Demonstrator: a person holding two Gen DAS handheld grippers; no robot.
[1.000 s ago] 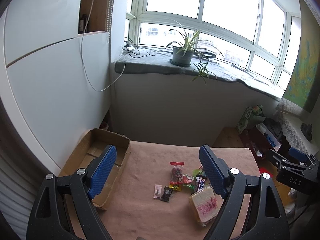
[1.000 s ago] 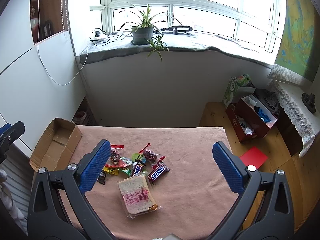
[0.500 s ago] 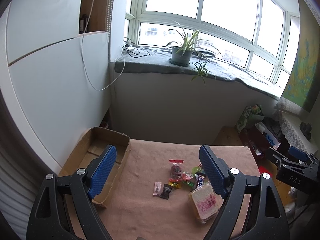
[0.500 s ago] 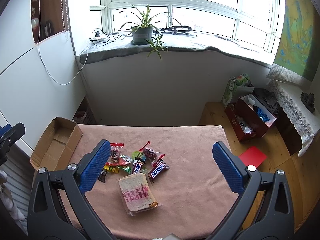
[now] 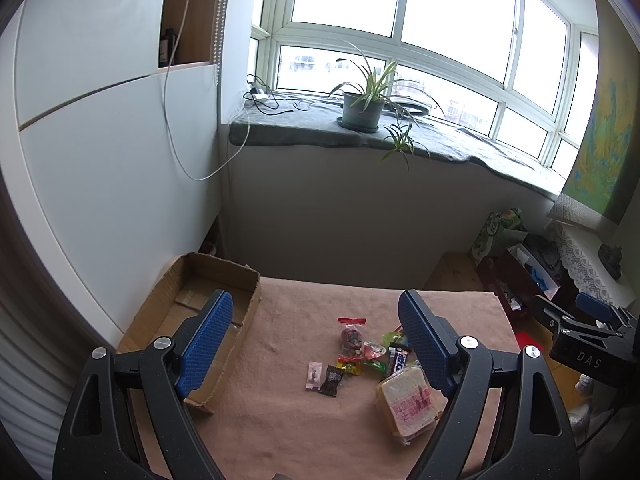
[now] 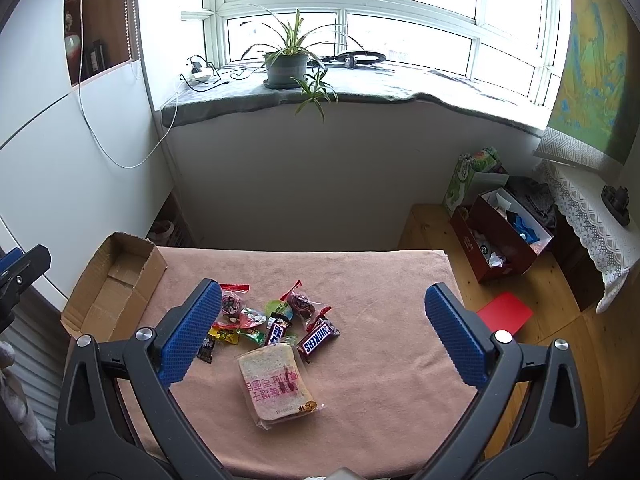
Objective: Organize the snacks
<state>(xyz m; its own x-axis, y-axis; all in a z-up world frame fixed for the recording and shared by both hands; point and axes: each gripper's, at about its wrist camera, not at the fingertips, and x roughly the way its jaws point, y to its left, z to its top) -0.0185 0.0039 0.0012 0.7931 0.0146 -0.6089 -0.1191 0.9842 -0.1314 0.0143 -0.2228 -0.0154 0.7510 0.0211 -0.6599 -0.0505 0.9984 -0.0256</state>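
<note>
While you hold both tools high over the table, nothing is yet gripped, so this reads as the survey before a first pick.

Left gripper: jaws spread wide, holding nothing. It hangs with its left pad over the box and its right pad above the snacks; likely placed to serve the box side.

Right gripper: jaws wide, holding nothing, framing the pile, probably so you can choose a target.

Snacks: a loose heap on the pink cloth, left of the table's middle, well apart from the box.
- Bread slice, bagged, nearest you, its far edge touching the heap.
- Snickers, just beyond the bread's right corner.
- Dark bar beside it.
- Red-topped bag at the heap's left.
- Small candies: too small to name singly.
- Two small packets lie a little apart on the box side, seen from the left camera.

Box: open cardboard, at the table's left edge, nothing visible inside. You may judge it the likely destination.

Change from a second ago: in the left view the heap sits a little farther toward the table's middle and the bread shows less hidden by the right pad, so you have drawn that tool back or up slightly. Right view: nearly the same. Jaw openings unchanged. No snack has moved.
</note>
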